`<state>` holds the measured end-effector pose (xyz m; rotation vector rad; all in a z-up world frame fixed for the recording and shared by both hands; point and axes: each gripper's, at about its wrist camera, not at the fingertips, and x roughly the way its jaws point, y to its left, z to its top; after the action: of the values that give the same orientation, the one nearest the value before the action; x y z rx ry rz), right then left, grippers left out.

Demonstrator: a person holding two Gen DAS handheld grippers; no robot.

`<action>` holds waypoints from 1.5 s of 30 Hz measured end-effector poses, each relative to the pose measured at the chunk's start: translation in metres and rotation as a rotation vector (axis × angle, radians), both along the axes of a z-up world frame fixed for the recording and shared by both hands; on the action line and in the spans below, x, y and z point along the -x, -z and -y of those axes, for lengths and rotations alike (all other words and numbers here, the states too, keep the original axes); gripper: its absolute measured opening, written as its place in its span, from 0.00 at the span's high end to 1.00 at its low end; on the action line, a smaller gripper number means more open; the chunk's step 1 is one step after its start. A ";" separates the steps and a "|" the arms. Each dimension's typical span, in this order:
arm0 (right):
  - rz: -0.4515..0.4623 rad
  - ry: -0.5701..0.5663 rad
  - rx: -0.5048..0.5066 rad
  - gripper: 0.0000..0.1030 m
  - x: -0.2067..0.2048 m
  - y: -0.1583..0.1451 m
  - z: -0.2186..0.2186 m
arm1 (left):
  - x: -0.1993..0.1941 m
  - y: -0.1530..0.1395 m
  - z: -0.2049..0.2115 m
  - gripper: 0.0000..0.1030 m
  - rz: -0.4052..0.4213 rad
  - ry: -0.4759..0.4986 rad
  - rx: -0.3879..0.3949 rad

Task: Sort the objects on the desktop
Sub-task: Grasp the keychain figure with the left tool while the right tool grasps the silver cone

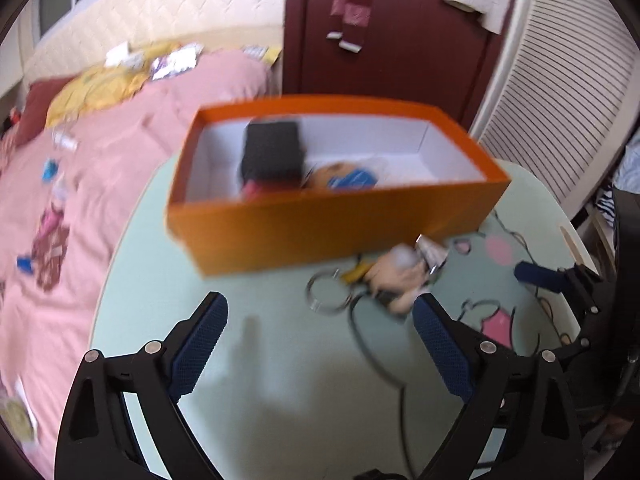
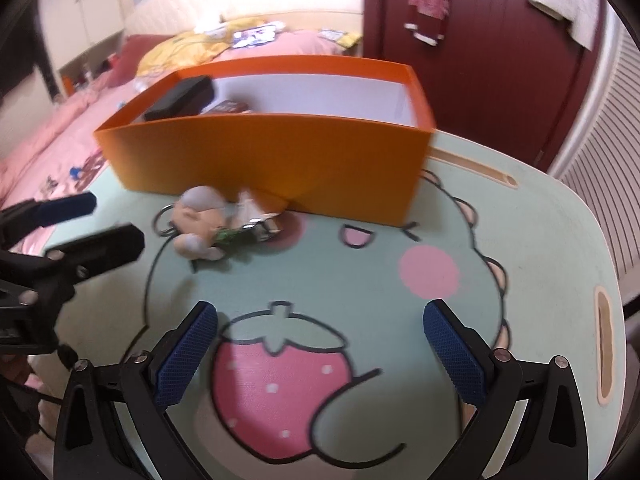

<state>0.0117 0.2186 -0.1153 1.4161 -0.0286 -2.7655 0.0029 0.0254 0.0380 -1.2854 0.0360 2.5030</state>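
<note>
While hanging over the table, wide apart and holding nothing: so with the fingers (image 1: 200, 344) of the left gripper (image 1: 320, 304), so too with the right gripper (image 2: 322, 312). Just past the left one's right finger: a small soft toy (image 1: 396, 276) on a key ring (image 1: 326, 294), with a shiny clip (image 2: 260, 228) beside it. All lying on the table (image 1: 280, 400), close against the front wall of the orange box (image 1: 320, 232), not inside it. Inside the box: a black case (image 1: 274, 152) at the left end and something blue and tan (image 1: 348, 178) next to it, too blurry to name. Bare and white at the right end.

Could go wrong in a few ways, at a guess:

- Grabbing only the ring or the clip — then a swinging toy, maybe a slip and a drop.
- Coming in too low or too fast — then a bump on the box wall and a shoved box, maybe toward the pink bed (image 1: 120, 152) past the table's left edge.
- Reaching in from both sides at once, then a knock between the two grippers, near each other by the toy.
- Letting go too soon, then a toy hung on the rim or back on the table.

Lots of blur in both views, so hard to tell just how close to the toy. Likely best to pinch the soft body, lift well over the wall, and let go over the bare end.
</note>
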 end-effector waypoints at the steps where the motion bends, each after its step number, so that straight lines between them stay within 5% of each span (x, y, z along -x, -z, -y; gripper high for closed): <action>1: -0.003 0.020 0.006 0.00 0.000 0.000 -0.005 | 0.003 0.001 -0.004 0.09 0.002 0.007 -0.005; 2: -0.006 0.037 0.013 0.00 -0.001 0.000 -0.011 | 0.005 0.001 -0.009 0.10 0.005 0.014 -0.011; 5: -0.017 0.078 0.030 0.00 -0.005 0.001 -0.023 | 0.013 0.003 -0.022 0.43 0.012 0.036 -0.027; 13: -0.025 0.109 0.035 0.00 -0.011 -0.001 -0.036 | 0.010 0.013 -0.026 0.61 0.048 0.084 -0.072; 21: -0.042 0.062 0.095 0.00 -0.005 -0.007 -0.030 | -0.006 0.012 0.015 0.62 0.039 0.040 -0.055; 28: -0.075 -0.071 0.115 0.21 0.022 -0.023 0.004 | -0.018 0.012 0.030 0.62 0.023 0.033 -0.041; 32: -0.032 -0.099 0.124 0.24 0.042 -0.014 0.020 | -0.019 0.013 0.036 0.62 0.023 0.023 -0.057; 33: -0.030 -0.100 0.123 0.28 0.045 -0.011 0.021 | -0.019 0.013 0.036 0.62 0.023 0.021 -0.061; 36: -0.025 -0.114 0.077 0.65 0.048 -0.005 0.026 | -0.017 0.013 0.039 0.62 0.019 0.018 -0.063; 45: -0.060 -0.139 0.163 0.65 0.029 -0.021 0.016 | -0.015 -0.007 0.034 0.62 -0.025 0.044 -0.091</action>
<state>-0.0178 0.2027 -0.0947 1.2460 -0.1448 -2.6239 0.0178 -0.0089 0.0455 -1.2049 -0.0431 2.4537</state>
